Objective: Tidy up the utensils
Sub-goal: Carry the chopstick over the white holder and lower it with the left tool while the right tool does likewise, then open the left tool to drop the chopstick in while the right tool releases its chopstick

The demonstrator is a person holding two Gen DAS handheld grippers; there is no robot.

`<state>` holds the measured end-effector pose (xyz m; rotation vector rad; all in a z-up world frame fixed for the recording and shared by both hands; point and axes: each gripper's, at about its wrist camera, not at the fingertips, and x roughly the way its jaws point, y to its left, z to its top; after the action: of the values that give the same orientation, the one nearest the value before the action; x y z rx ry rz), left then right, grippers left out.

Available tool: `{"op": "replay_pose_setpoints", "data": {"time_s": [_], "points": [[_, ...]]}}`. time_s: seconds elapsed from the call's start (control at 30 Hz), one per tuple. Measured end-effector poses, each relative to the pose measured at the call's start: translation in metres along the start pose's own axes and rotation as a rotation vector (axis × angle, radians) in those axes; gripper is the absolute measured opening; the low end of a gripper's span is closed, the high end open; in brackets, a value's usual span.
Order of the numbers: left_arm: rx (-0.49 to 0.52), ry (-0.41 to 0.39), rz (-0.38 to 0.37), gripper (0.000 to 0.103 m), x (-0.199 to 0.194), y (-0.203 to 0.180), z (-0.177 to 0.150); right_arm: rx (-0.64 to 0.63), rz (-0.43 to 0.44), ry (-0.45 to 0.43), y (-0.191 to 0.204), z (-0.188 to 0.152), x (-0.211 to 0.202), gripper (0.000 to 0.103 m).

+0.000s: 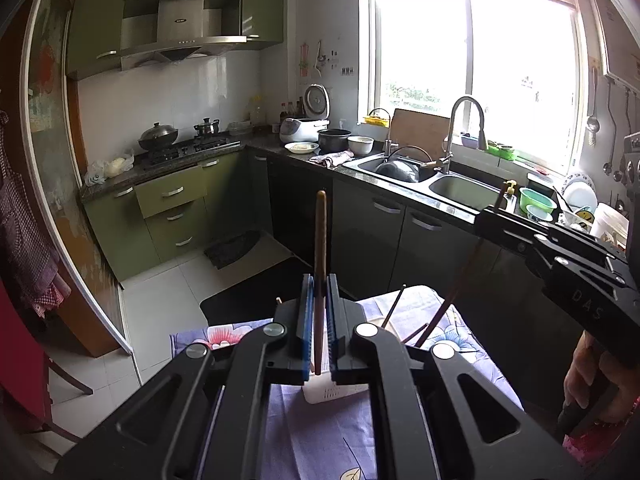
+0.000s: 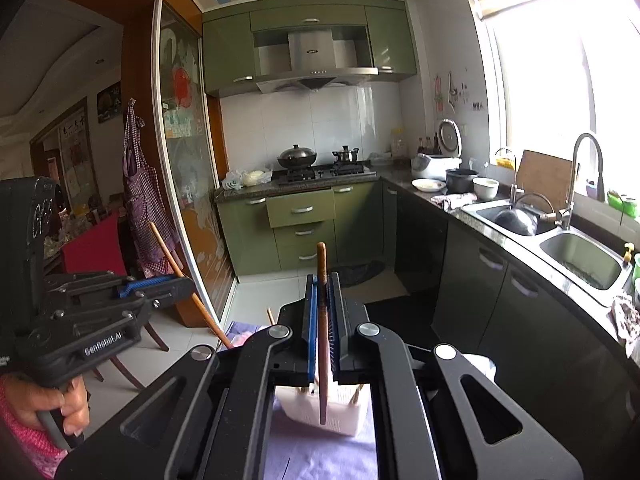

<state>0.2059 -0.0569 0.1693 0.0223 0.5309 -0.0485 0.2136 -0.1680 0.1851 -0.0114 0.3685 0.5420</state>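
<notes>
Green cabinets, a steel range hood and a bright window frame the kitchen in the left wrist view, with a floral purple cloth covering the tabletop point(image 1: 432, 320) below. The left gripper point(image 1: 319, 316) has its blue-padded fingers point(image 1: 306, 320) closed on a long brown wooden chopstick point(image 1: 320, 248), whose long axis runs upright toward 12 o'clock. Directly beneath, at 6 o'clock from the grip, sits a white perforated plastic utensil basket point(image 1: 334, 392); the stick's lower end hangs just above or inside its mouth, I cannot tell which. At 3 o'clock the right gripper point(image 1: 486, 216) comes in, closed on its own thin dark-brown chopstick point(image 1: 452, 296) slanting down toward the cloth. More sticks lean nearby.

Right wrist view: the right gripper point(image 2: 323, 320) has its fingers clamped on the chopstick, again near vertical, tip over the basket point(image 2: 344, 416), where other stick ends already stand. At 9 o'clock the left gripper point(image 2: 176, 286) holds its stick tilted, well apart from the basket. By my judgement the right one is nearer the drop; the standing sticks may obstruct the lowering tip.
</notes>
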Motion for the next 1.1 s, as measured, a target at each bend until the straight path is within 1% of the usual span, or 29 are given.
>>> {"op": "replay_pose_setpoints", "data": {"time_s": [0.1, 0.17, 0.27, 0.33, 0.43, 0.57, 0.7, 0.87, 1.0, 1.1], "points": [[0.012, -0.004, -0.001, 0.006, 0.014, -0.002, 0.007, -0.01, -0.017, -0.012, 0.002, 0.014, 0.013, 0.006], [0.016, 0.008, -0.006, 0.006, 0.028, -0.003, 0.007, -0.015, -0.032, -0.01, 0.003, 0.019, 0.024, 0.006], [0.016, 0.041, -0.01, 0.006, 0.05, -0.003, 0.004, -0.014, -0.042, 0.018, 0.001, 0.018, 0.045, 0.006], [0.012, 0.071, -0.014, 0.006, 0.065, 0.0, -0.003, -0.007, -0.041, 0.038, -0.008, 0.013, 0.059, 0.006], [0.003, 0.113, -0.019, 0.006, 0.084, 0.007, -0.014, 0.013, -0.026, 0.067, -0.016, 0.001, 0.076, 0.006], [-0.001, 0.15, -0.022, 0.006, 0.099, 0.012, -0.032, 0.034, -0.013, 0.099, -0.026, -0.019, 0.095, 0.006], [0.008, 0.169, -0.007, 0.006, 0.11, 0.012, -0.051, 0.046, -0.013, 0.133, -0.032, -0.049, 0.111, 0.006], [-0.018, 0.192, -0.014, 0.006, 0.125, 0.015, -0.073, 0.036, -0.032, 0.166, -0.028, -0.083, 0.127, 0.006], [-0.014, 0.207, -0.004, 0.006, 0.134, 0.015, -0.083, 0.028, -0.048, 0.185, -0.027, -0.103, 0.137, 0.006], [-0.015, 0.22, -0.004, 0.006, 0.139, 0.016, -0.088, 0.028, -0.047, 0.197, -0.028, -0.111, 0.144, 0.006]]}}
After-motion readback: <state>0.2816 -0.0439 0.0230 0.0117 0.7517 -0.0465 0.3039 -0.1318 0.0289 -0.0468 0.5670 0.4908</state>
